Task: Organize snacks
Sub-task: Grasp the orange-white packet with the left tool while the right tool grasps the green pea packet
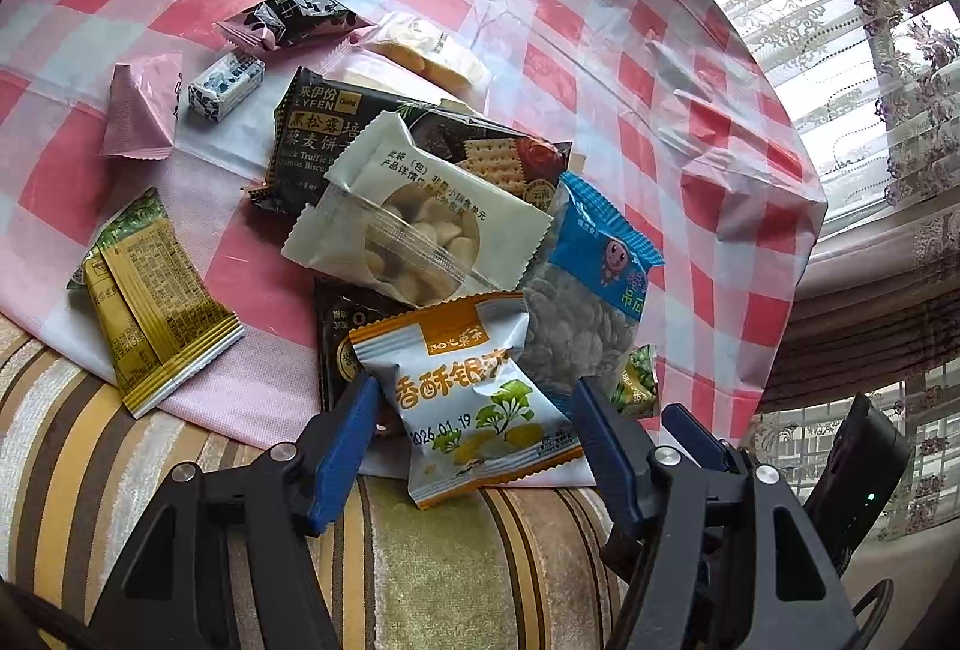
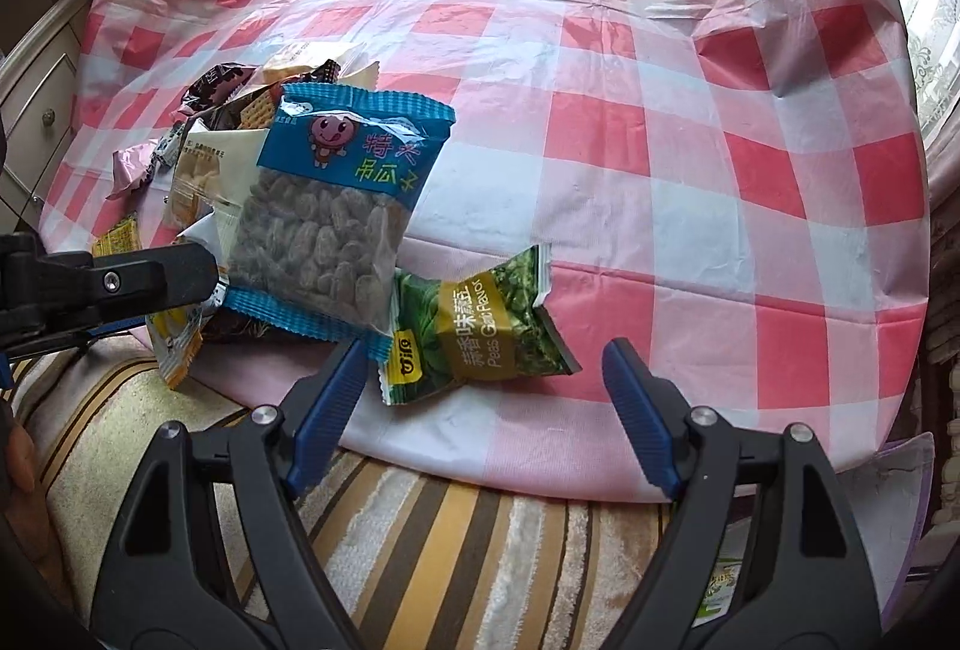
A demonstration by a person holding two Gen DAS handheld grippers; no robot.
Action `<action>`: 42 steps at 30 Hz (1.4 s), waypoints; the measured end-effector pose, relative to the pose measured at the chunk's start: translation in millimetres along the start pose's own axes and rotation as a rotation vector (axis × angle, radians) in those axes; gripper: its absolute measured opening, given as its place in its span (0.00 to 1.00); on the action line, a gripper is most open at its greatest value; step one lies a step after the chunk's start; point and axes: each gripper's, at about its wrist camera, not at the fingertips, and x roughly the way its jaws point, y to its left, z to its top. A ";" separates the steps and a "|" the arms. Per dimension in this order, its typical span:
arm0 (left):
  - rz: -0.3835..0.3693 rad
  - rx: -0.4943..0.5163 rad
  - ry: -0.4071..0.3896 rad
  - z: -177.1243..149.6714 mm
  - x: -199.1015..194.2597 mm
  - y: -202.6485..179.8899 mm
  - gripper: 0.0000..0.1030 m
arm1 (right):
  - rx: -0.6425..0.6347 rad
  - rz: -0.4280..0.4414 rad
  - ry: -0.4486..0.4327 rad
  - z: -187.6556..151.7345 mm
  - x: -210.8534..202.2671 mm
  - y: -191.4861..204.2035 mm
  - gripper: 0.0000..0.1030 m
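Left tongs: the left tongs (image 1: 474,398) stand partly open, their blue fingers on either side of the orange-and-white packet (image 1: 474,398); whether the pads press on it cannot be told.
Right tongs: the right tongs (image 2: 483,356) are spread wide and hold nothing, the green pea packet (image 2: 480,329) lying just beyond the tips.
Snack pile: on the near edge of the table (image 2: 600,110), under a red-and-white checked cloth; the blue seed bag (image 2: 336,206) leans over the pile, touching the pea packet.
Other snacks: a cream nut pouch (image 1: 420,218) lies on the black cracker pack (image 1: 318,122); the gold-striped packet (image 1: 156,302), pink wrapper (image 1: 144,110) and small black-and-white sweet (image 1: 225,83) sit apart to the left.
Foreground: striped upholstery (image 2: 450,542) below the table edge.
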 end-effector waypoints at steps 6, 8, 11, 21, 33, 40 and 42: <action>0.070 0.088 -0.018 -4.7 1.9 -9.5 0.62 | -0.043 -0.027 0.032 3.6 13.0 7.3 0.80; 0.086 0.096 -0.025 -4.8 3.3 -12.3 0.55 | -0.047 -0.027 0.031 3.6 14.7 7.9 0.80; 0.075 0.092 -0.028 -5.4 3.0 -10.4 0.47 | -0.034 -0.017 0.031 4.2 15.5 5.3 0.80; 0.068 0.118 -0.039 -13.6 -3.6 -15.8 0.44 | -0.020 -0.020 -0.006 1.2 5.1 3.5 0.51; 0.099 0.184 -0.074 -23.6 -14.9 -30.2 0.44 | 0.042 -0.005 -0.033 -20.2 -17.9 -8.6 0.45; 0.108 0.231 -0.075 -30.3 -14.7 -41.7 0.44 | 0.101 0.007 -0.066 -32.1 -34.1 -20.0 0.44; 0.110 0.251 -0.073 -32.8 -14.1 -45.7 0.44 | 0.114 0.011 -0.075 -35.5 -39.5 -23.6 0.44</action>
